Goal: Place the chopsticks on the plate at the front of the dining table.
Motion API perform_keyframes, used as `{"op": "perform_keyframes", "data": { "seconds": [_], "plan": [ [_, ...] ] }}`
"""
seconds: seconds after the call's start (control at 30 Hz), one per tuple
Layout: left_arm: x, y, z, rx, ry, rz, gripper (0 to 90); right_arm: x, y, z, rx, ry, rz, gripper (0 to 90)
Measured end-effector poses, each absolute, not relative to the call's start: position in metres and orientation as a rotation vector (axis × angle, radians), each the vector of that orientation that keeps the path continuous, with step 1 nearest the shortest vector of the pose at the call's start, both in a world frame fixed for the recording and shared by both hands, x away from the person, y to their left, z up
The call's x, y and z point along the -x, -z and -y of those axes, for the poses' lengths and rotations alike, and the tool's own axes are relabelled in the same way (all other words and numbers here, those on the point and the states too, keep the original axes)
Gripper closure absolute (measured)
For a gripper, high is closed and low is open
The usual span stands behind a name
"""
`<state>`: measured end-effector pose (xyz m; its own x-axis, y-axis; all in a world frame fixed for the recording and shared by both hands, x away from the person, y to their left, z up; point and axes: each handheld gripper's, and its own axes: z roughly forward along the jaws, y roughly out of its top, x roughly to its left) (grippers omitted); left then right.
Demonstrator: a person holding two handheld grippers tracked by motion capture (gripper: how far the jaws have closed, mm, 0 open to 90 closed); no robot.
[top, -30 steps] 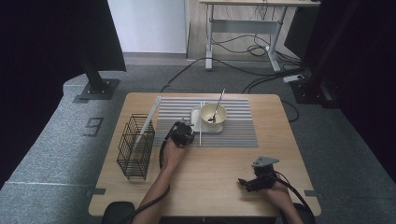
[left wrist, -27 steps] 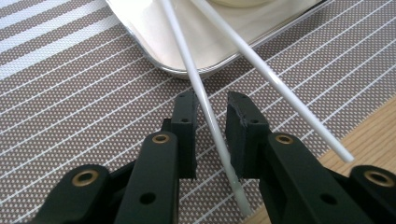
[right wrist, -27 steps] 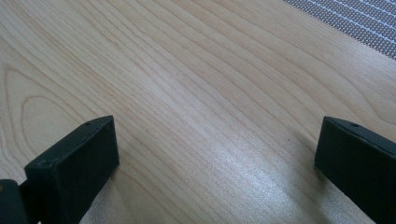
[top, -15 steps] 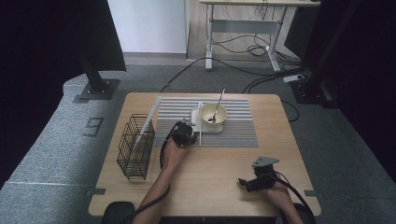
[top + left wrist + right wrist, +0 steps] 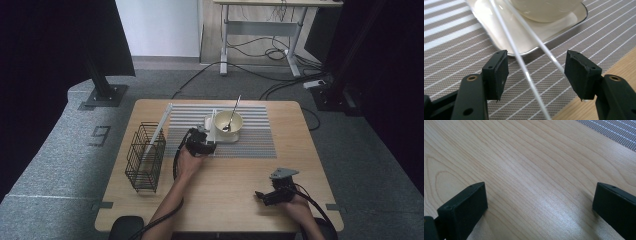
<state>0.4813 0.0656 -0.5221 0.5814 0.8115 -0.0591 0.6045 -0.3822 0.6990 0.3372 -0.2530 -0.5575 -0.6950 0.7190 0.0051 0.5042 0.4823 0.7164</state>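
My left gripper (image 5: pixel 536 75) has just been opening, jaws now wide around the two thin white chopsticks (image 5: pixel 524 67) resting on the square cream plate (image 5: pixel 499 35); placing looks done, withdrawal remains

On the desk (image 5: pixel 235 185), a placemat (image 5: pixel 250 142) lies at the far middle. A tray (image 5: pixel 220 136) on it carries a bowl (image 5: pixel 228 121) holding a spoon (image 5: pixel 233 114). Two chopsticks (image 5: pixel 524 67) lean on the tray's near edge. A wire rack (image 5: pixel 146 156) stands left.
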Motion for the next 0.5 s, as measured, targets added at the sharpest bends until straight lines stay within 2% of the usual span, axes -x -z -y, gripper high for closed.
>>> {"op": "perform_keyframes", "data": {
  "seconds": [0.3, 0.5],
  "plan": [
    [-0.4805, 0.5284, -0.0573, -2.158, -0.379, -1.14, 38.7, -0.3372, 0.5575, 0.253, -1.036, -1.031, -2.436, 0.0],
    [-0.4791, 0.5299, -0.0543, -2.158, -0.388, -1.13, 47.9, -0.3372, 0.5574, 0.253, -1.037, -1.031, -2.436, 0.0]
  ]
}}
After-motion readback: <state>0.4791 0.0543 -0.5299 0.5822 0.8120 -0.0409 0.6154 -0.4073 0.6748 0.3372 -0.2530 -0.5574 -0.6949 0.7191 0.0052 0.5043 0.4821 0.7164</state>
